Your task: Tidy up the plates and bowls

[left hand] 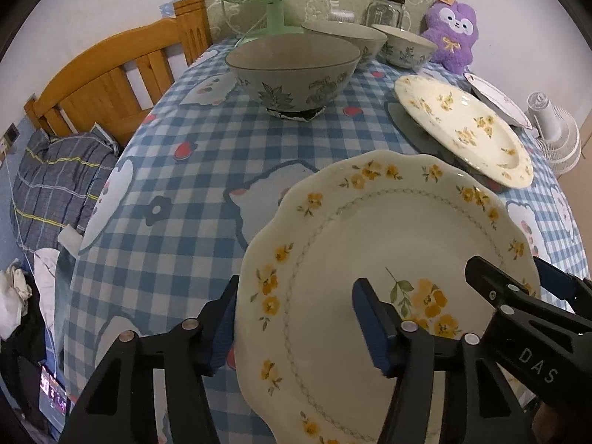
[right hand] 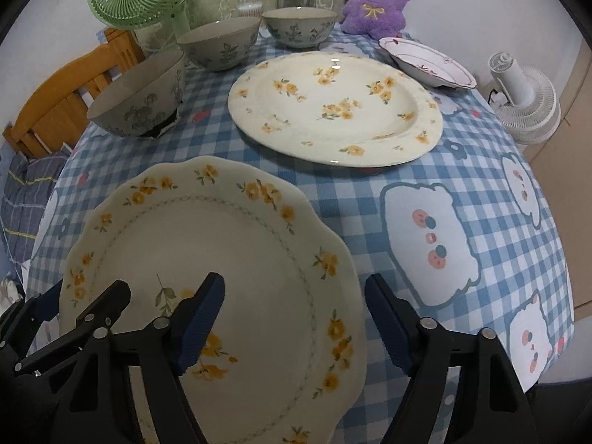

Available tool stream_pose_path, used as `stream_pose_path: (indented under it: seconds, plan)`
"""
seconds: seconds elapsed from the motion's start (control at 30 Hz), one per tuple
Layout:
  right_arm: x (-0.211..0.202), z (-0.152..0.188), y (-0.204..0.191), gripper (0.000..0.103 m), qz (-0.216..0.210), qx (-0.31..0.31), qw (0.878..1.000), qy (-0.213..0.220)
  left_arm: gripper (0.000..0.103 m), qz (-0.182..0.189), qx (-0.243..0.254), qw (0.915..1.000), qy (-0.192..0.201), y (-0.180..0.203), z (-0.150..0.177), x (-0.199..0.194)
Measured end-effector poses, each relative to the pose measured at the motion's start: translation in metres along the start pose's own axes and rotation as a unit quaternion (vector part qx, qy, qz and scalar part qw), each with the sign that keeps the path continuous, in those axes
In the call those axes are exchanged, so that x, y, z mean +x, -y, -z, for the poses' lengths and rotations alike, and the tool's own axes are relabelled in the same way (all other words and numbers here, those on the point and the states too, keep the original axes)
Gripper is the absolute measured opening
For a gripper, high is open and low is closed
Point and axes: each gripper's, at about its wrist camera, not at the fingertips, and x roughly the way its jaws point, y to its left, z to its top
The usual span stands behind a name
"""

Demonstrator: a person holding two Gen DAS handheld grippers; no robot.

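In your left wrist view, your left gripper (left hand: 296,318) straddles the left rim of the scalloped plate (left hand: 370,229); its jaws stand apart, 1 finger outside, 1 over the plate, neither visibly pressing. The plate's near edge is cut off.

In your right wrist view, your right gripper (right hand: 294,318) straddles the same plate's (right hand: 222,244) right rim, jaws apart too. Whether either outer pad touches the rim is unclear.
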Motion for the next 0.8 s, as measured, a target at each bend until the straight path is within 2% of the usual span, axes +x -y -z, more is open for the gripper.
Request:
stream_pose_path:
  seconds: [0.13, 0.4, 0.8]
  plan:
    - [0.0039, -0.0027, -0.0011, 0.072, 0.009, 0.004, 1.0, -0.008, 0.056, -0.001, -0.001, 1.0, -0.008, -0.0022, -0.0025, 0.005]
    - [0.0104, -0.0058, 0.0032, 0.065, 0.014, 0.017, 1.0, -0.015, 0.056, 0.009, -0.004, 0.9999, -0.01, -0.0044, -0.007, 0.0082]
    - [0.0025, -0.0013, 0.0011, 0.062, 0.022, 0.013, 0.999, -0.02, 0.055, 0.021, -0.002, 0.9996, -0.019, -0.0086, -0.009, 0.0086]
